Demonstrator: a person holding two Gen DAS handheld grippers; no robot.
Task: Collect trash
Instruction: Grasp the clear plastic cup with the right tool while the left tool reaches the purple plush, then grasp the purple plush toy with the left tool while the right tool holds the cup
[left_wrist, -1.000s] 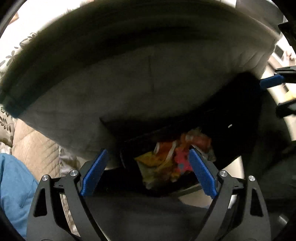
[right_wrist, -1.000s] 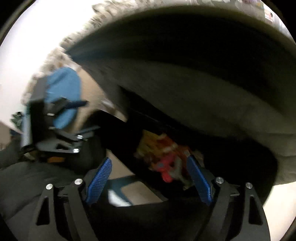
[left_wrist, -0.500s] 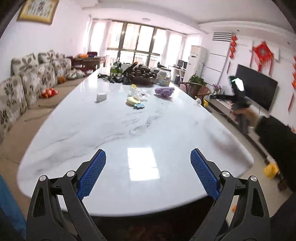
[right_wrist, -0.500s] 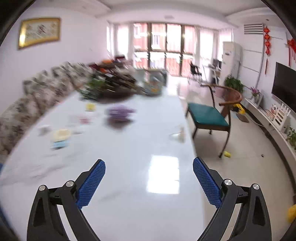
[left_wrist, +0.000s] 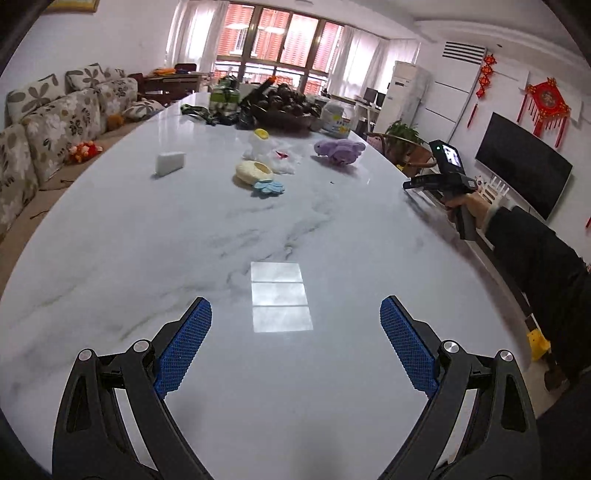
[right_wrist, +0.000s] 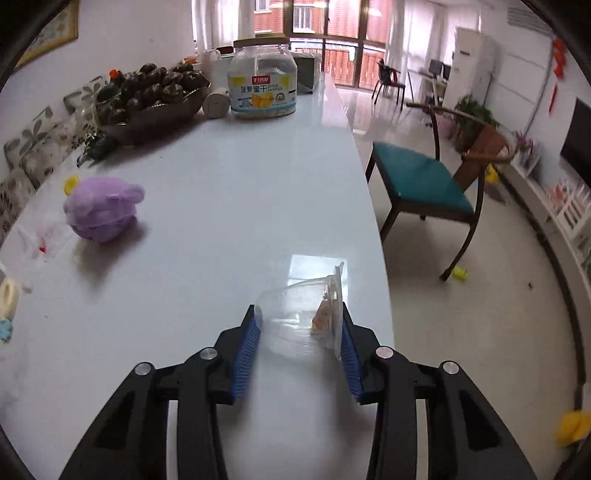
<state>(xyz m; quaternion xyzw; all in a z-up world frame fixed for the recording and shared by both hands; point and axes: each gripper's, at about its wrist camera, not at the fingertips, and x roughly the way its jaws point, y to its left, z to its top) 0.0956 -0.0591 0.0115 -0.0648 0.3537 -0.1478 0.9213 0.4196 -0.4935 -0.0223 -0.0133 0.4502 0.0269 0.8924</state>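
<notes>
White marble desk (left_wrist: 295, 229), big, near half bare. Teal chair (right_wrist: 417, 177) beside its far edge. Purple plush (right_wrist: 101, 208) mid-desk, near a white tissue pile (left_wrist: 275, 157). Clear plastic cup (right_wrist: 301, 319), on its side at desk's right edge, sits between right tool (right_wrist: 299, 341) pads, jaws closing, pads touching it. Left tool (left_wrist: 295, 345) wide apart, holding nothing, above bare desk.

Both grippers, the left gripper (left_wrist: 295, 347) and right gripper (right_wrist: 297, 343), are chunky black plastic with silver screws and blue textured pads (left_wrist: 183, 349), plus a dark sleeve (left_wrist: 532, 247).
</notes>
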